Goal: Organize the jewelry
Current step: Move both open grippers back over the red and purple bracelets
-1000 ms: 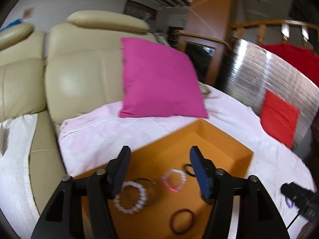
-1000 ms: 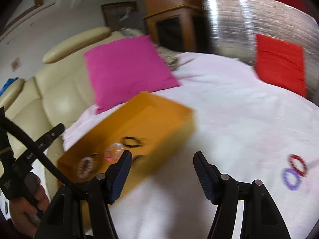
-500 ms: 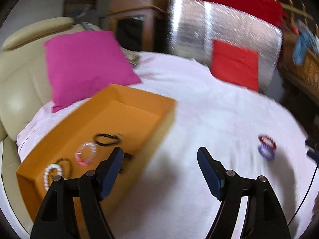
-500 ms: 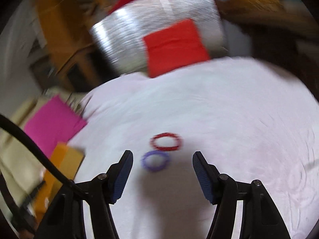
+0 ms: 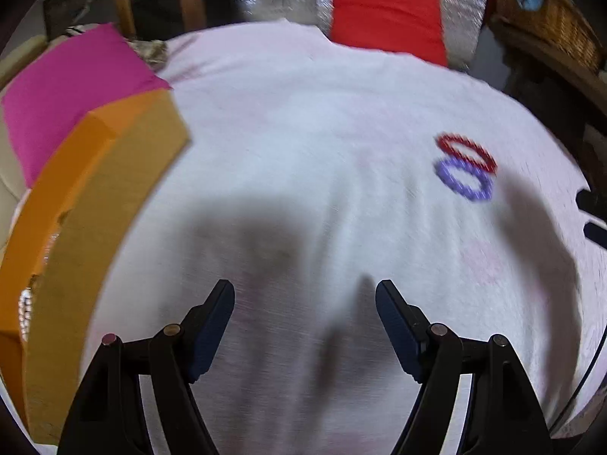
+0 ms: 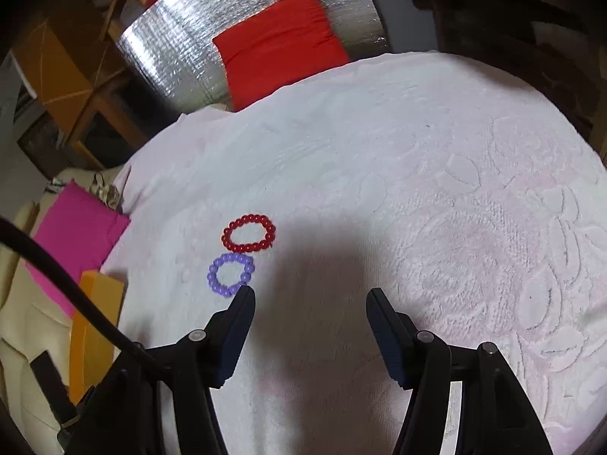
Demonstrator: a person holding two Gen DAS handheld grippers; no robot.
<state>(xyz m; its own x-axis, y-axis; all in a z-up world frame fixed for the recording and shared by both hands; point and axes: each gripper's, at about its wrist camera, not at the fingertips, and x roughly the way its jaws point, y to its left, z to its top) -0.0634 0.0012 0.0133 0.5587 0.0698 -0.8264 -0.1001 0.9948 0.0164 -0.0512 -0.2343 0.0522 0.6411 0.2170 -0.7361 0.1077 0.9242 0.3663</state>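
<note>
A red bead bracelet point(image 6: 248, 233) and a purple bead bracelet point(image 6: 230, 274) lie side by side on the white textured cloth point(image 6: 436, 208). My right gripper point(image 6: 309, 295) is open and empty, its left fingertip just right of the purple bracelet. In the left wrist view the red bracelet point(image 5: 466, 152) and the purple bracelet point(image 5: 466, 179) lie far right, blurred. My left gripper point(image 5: 305, 290) is open and empty over bare cloth. The orange box point(image 5: 87, 204) stands at the left, a white pearl bracelet point(image 5: 24, 313) just showing inside.
A pink cushion point(image 5: 72, 87) lies behind the box on the cream sofa. A red cushion point(image 6: 279, 45) leans on a silver foil panel point(image 6: 178, 53) at the back. A wicker basket point(image 5: 550, 19) sits at the far right. The orange box point(image 6: 95, 326) shows at the right view's left.
Both grippers swung right, away from the orange box. The right gripper closed in on the two bracelets on the cloth. The left gripper now faces bare cloth beside the box.
</note>
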